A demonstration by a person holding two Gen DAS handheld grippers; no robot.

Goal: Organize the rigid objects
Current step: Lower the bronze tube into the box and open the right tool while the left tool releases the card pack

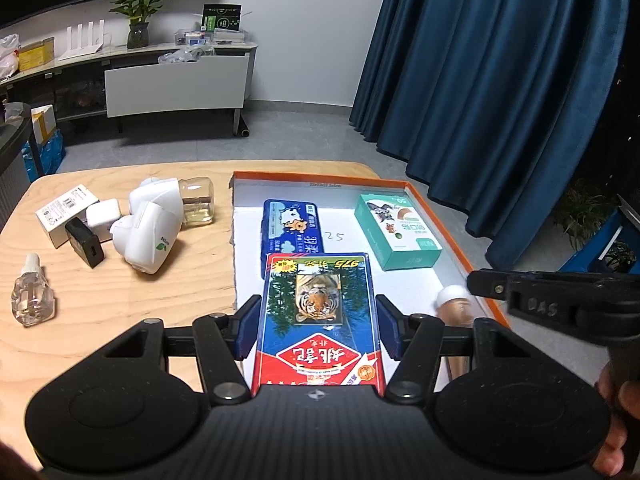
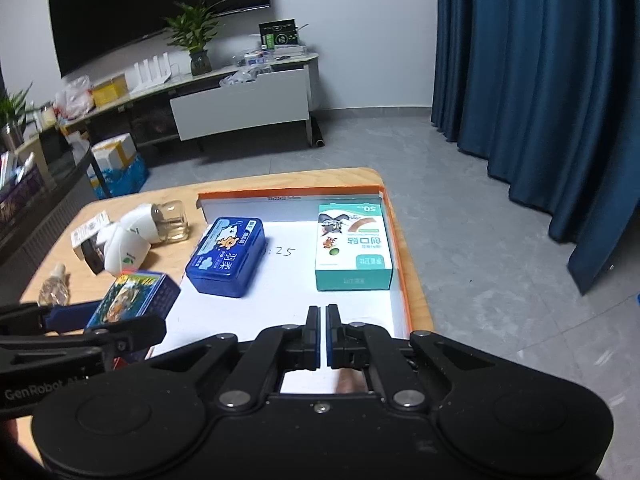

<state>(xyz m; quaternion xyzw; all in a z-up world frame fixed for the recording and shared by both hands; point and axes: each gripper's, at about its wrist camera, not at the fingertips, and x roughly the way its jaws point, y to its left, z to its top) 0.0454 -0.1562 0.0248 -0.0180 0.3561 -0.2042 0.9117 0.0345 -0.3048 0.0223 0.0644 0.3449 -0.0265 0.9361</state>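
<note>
Card box gripped over the orange-rimmed tray.

Left wrist view: the left gripper [image 1: 318, 320] clamps a glossy blue-and-red tiger-print card box [image 1: 318, 316] above the white-floored, orange-edged cardboard tray [image 1: 448, 220].
Right wrist view: the right gripper [image 2: 323, 334] hangs over the tray with jaws pressed together, empty; the card box sits at left.

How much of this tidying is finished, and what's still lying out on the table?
Done, it seems: a blue tin, a teal plaster box and a brown bottle lie in the orange-rimmed tray. In hand: the left gripper grips a tiger card box over the tray's near edge; the right gripper is shut and empty. Left on the wooden table: two white plug-in diffusers, a clear refill bottle, a black adapter, a white charger and a white carton.
</note>
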